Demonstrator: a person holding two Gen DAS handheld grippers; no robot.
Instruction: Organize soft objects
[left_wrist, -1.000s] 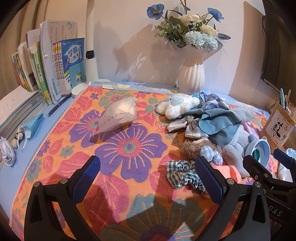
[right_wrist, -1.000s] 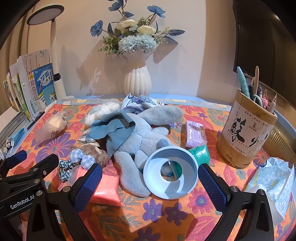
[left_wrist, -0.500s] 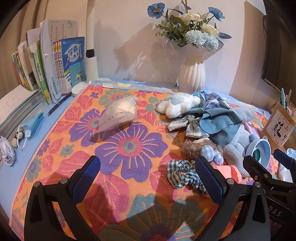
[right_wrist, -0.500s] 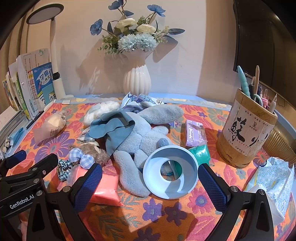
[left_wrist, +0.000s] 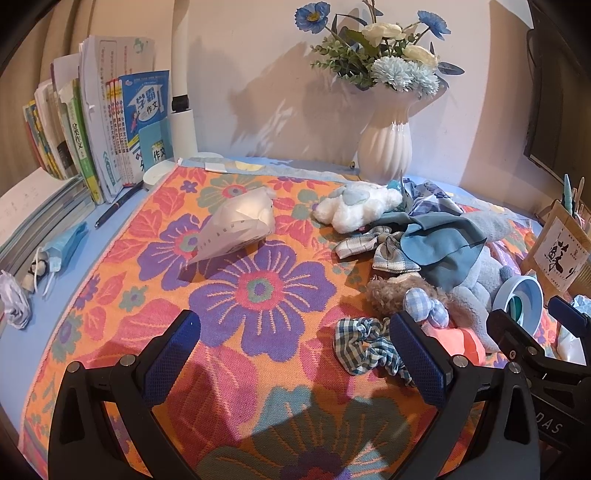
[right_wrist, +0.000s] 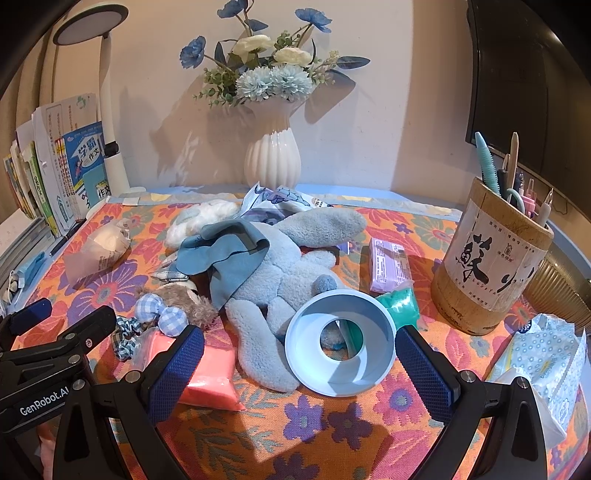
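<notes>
The blue-and-white checked fabric scrunchie (left_wrist: 369, 349) lies on the flowered cloth (left_wrist: 236, 295) just ahead and inward of my left gripper's (left_wrist: 295, 354) right finger, its length running across, so I judge that released, empty gripper nearer than my equally spread right gripper (right_wrist: 299, 363).

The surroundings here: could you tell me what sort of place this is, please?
Probably a home study desk: books stand against the wall, a pen holder sits beside a desk lamp, and a flower vase decorates it.
</notes>
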